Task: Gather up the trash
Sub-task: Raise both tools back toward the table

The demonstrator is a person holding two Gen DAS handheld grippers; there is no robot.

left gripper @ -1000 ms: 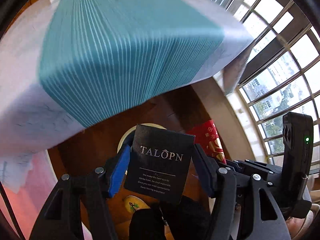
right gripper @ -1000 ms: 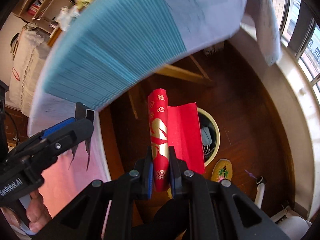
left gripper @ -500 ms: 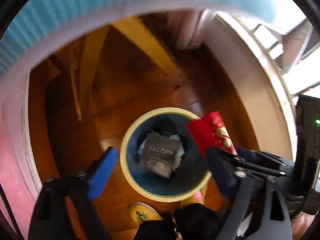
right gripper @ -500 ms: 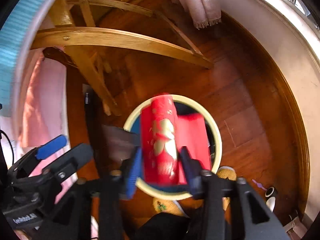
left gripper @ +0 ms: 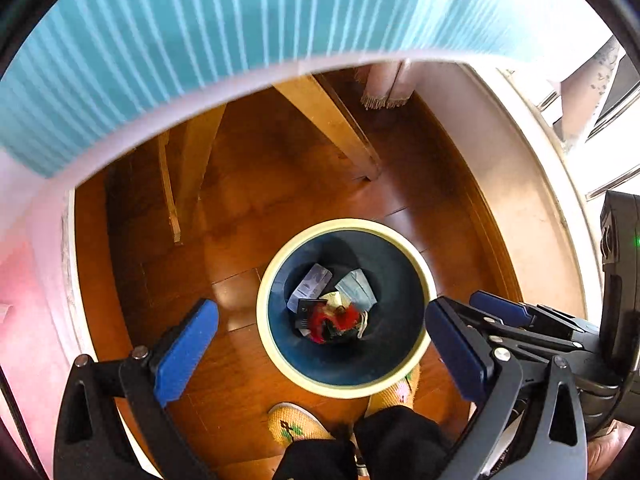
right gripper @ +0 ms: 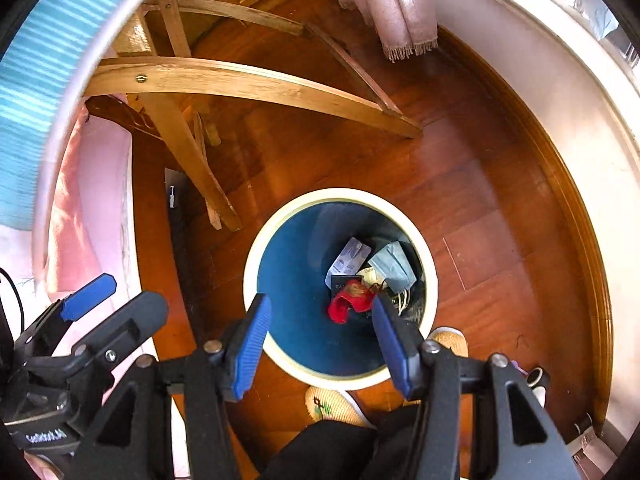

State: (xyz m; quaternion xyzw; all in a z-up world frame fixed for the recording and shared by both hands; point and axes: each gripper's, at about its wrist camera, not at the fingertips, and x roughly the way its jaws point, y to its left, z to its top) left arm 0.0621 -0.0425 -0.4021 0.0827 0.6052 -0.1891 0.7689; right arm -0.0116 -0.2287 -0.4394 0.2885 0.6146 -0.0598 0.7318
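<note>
A round waste bin (left gripper: 276,352) with a cream rim and dark blue inside stands on the wooden floor, also in the right wrist view (right gripper: 256,248). At its bottom lie the red paper (left gripper: 334,322) (right gripper: 346,304), the black card (left gripper: 306,310) (right gripper: 344,282), a pale blue face mask (left gripper: 356,290) (right gripper: 392,266) and a white wrapper (left gripper: 310,282) (right gripper: 350,258). My left gripper (left gripper: 320,354) is open and empty above the bin. My right gripper (right gripper: 322,340) is open and empty above the bin too; it shows at the right in the left wrist view (left gripper: 500,312).
A table with a blue-striped cloth (left gripper: 200,40) overhangs at the top and left. Its wooden legs (right gripper: 240,84) stand behind the bin. A curtain hem (right gripper: 400,20) and white wall base (right gripper: 540,100) are at the right. The person's slippers (left gripper: 296,424) are just before the bin.
Both grippers opened and let go. The black card and then the red paper dropped to the bottom of the bin. The views have tilted down from the table to the bin.
</note>
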